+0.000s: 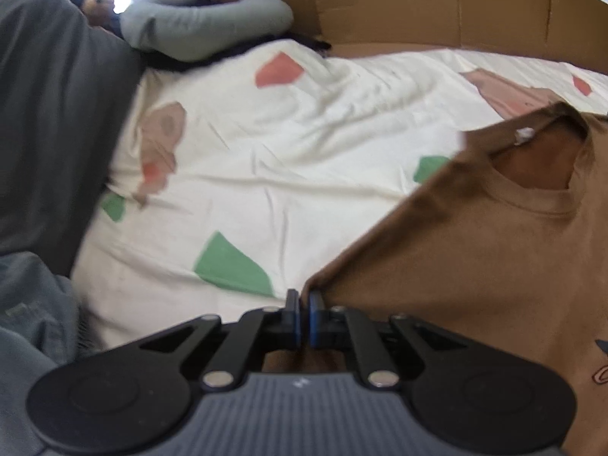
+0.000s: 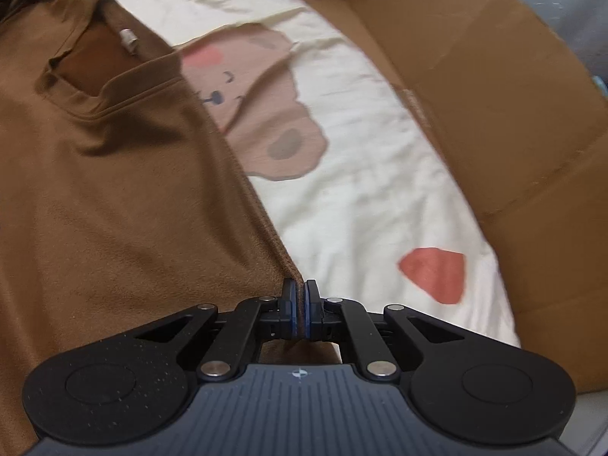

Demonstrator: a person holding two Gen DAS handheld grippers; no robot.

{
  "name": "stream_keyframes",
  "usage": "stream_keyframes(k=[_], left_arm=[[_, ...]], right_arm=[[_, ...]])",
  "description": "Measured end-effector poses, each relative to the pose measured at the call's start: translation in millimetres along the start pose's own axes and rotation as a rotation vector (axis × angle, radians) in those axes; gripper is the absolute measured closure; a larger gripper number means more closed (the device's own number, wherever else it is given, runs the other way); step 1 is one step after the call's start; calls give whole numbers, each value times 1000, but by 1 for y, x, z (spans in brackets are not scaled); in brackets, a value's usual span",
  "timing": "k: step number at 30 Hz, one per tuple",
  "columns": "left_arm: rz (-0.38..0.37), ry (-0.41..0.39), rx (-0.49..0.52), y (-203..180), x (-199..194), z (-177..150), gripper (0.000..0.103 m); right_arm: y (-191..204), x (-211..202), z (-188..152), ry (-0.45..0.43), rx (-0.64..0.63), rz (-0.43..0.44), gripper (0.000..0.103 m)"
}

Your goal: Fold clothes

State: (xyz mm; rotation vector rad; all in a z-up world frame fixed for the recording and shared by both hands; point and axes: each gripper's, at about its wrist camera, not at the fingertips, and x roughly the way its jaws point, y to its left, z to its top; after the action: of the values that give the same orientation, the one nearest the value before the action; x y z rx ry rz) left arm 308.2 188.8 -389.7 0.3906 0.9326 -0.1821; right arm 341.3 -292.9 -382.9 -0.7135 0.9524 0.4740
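A brown T-shirt [image 1: 475,250] lies on a cream bedsheet, its round collar [image 1: 539,186] facing away with a small white tag inside. My left gripper [image 1: 304,296] is shut on the shirt's left edge, fabric pinched between its blue pads. In the right wrist view the same brown T-shirt [image 2: 125,197] fills the left half, collar [image 2: 98,76] at the top left. My right gripper [image 2: 300,288] is shut on the shirt's right edge, a strip of brown cloth showing between its pads.
The cream bedsheet [image 1: 296,144] carries bear, red and green prints. A dark grey garment [image 1: 49,121] and denim [image 1: 34,311] pile at the left, a light grey-green sleeve [image 1: 205,26] at the back. Brown cardboard [image 2: 505,121] runs along the sheet's right side.
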Motion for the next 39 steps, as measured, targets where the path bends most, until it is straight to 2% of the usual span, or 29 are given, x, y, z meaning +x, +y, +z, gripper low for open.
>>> stream_keyframes(k=[13, 28, 39], left_arm=[[75, -55, -7, 16, 9, 37, 98], [126, -35, -28, 39, 54, 73, 98], [138, -39, -25, 49, 72, 96, 98]], right_arm=[[-19, -2, 21, -32, 67, -111, 102], [-34, 30, 65, -26, 95, -130, 102], [-46, 42, 89, -28, 90, -182, 102]])
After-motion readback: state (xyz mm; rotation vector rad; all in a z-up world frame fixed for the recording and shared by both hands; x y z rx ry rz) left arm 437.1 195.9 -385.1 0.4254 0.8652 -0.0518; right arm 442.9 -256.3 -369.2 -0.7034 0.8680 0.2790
